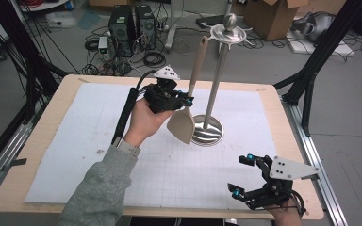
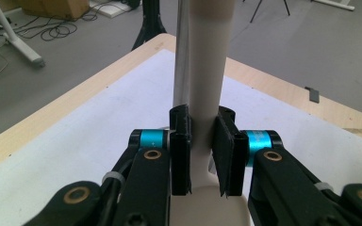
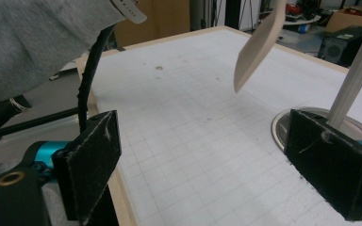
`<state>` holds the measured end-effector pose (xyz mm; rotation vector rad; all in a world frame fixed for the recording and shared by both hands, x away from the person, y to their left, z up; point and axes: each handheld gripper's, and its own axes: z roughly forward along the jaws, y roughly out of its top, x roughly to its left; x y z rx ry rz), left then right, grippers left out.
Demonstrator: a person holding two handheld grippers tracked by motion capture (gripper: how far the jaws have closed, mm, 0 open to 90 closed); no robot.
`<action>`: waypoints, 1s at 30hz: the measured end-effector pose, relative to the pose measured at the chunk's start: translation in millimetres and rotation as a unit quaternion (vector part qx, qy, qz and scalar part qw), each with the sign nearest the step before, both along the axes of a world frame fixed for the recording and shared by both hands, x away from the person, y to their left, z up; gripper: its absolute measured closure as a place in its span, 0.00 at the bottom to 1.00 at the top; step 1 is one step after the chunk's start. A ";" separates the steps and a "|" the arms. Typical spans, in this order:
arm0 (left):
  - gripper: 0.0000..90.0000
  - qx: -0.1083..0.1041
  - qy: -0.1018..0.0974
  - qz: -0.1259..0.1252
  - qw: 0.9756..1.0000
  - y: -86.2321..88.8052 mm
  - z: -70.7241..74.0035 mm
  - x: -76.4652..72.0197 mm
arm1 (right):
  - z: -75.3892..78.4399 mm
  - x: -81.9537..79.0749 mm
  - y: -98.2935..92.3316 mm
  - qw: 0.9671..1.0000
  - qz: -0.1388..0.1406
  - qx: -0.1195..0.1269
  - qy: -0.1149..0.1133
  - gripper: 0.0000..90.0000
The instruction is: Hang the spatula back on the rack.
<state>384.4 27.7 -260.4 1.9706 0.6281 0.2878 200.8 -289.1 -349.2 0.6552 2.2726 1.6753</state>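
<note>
— How does the person's left hand (image 1: pixel 143 120) stand?

— It is raised above the white mat (image 1: pixel 99 141), with the palm turned up and the grey sleeve (image 1: pixel 99 188) coming from the lower edge of the high view. The left gripper (image 1: pixel 187 100) points to the right, toward the metal stand (image 1: pixel 215 80).

— And its jaws?

— They are clenched on the handle of the beige spatula (image 1: pixel 188 94). In the left gripper view the two black pads (image 2: pixel 180 150) press the handle (image 2: pixel 206 94) from both sides.

— Where is the spatula?

— It is held in the air, nearly upright, the blade down and just beside the round base of the stand, the top of the handle near the stand's upper arms.

— The right gripper (image 1: pixel 240 174)?

— It rests low at the near right corner of the table (image 1: pixel 42 136), jaws wide apart with nothing between them.

— Any writing to read?

— No readable one; the mat has only a fine grid.
</note>
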 end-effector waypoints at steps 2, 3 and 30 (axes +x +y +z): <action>0.86 0.000 -0.001 0.003 1.000 -0.7 -0.6 1.9 | 0.1 -0.6 0.0 1.000 0.000 -0.001 0.001 0.12; 0.85 -0.001 0.000 0.005 1.000 -1.0 -0.8 2.7 | -0.1 -0.8 -0.1 1.000 -0.001 -0.001 0.002 0.12; 0.11 -0.037 -0.002 0.021 0.999 12.0 -0.1 5.4 | -5.9 3.5 7.9 1.000 -0.007 -0.008 0.014 0.12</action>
